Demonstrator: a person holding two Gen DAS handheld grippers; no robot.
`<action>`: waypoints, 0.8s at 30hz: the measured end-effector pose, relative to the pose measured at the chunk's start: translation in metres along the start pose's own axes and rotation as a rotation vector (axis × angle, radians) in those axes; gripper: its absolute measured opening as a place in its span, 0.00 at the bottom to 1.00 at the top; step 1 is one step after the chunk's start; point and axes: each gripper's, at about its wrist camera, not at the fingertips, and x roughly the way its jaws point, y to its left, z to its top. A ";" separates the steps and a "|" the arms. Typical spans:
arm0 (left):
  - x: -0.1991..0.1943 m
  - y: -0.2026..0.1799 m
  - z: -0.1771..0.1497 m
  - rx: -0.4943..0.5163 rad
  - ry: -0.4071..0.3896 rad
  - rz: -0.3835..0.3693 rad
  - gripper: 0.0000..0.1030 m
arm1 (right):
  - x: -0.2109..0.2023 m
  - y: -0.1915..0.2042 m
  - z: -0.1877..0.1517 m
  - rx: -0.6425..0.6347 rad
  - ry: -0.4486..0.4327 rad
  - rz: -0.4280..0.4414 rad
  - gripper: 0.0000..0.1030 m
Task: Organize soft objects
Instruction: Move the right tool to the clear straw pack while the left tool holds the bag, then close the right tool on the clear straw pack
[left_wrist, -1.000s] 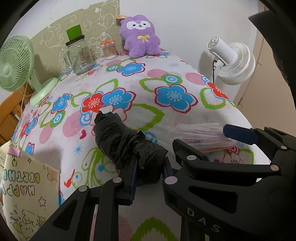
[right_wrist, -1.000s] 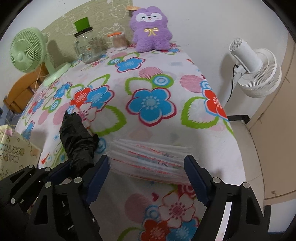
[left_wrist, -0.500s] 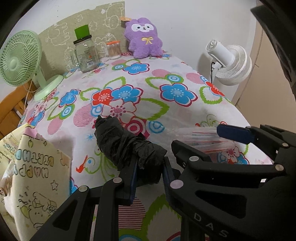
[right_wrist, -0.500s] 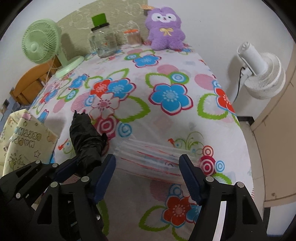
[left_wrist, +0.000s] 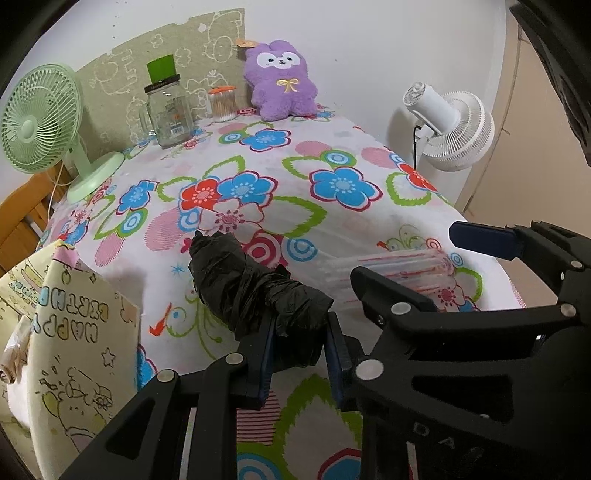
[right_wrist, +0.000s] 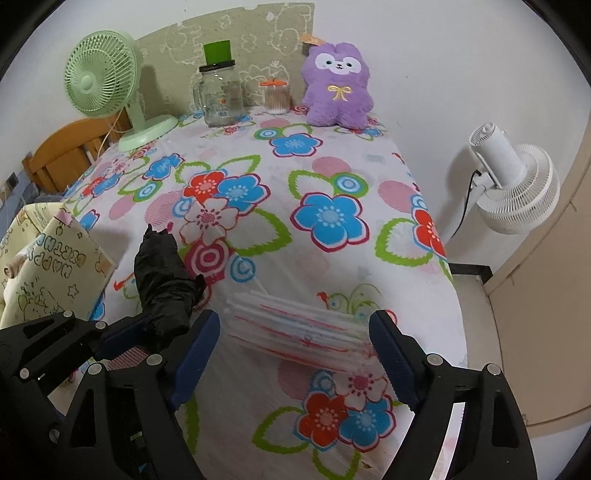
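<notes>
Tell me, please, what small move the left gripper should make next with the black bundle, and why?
Probably carry it over toward the yellow gift bag. The left gripper is already shut on the black plastic bundle, which sits clear of the floral tablecloth, and the bag stands just off to that side, apparently open on top.

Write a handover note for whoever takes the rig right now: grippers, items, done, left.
Left hand-held gripper: shut on the crumpled black plastic bag, held over the flowered table.
Right hand-held gripper: open, its jaws have just been opening. The clear striped packet is between them, with a gap at the left pad.
Purple plush sits at the far edge of the table, and a paper gift bag is at its left edge.
Done: black bag picked up.
Left: secure the packet and stow both. The gift bag is probably the destination, but that is unconfirmed.
</notes>
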 end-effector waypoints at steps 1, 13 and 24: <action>0.001 -0.001 -0.001 0.001 0.005 -0.002 0.23 | 0.000 -0.001 -0.001 -0.002 0.004 -0.002 0.83; 0.010 -0.004 -0.006 0.034 0.046 0.027 0.23 | 0.025 -0.005 -0.006 -0.023 0.059 0.047 0.83; 0.015 0.011 -0.003 0.010 0.053 0.053 0.23 | 0.041 0.010 0.007 -0.077 0.043 0.086 0.83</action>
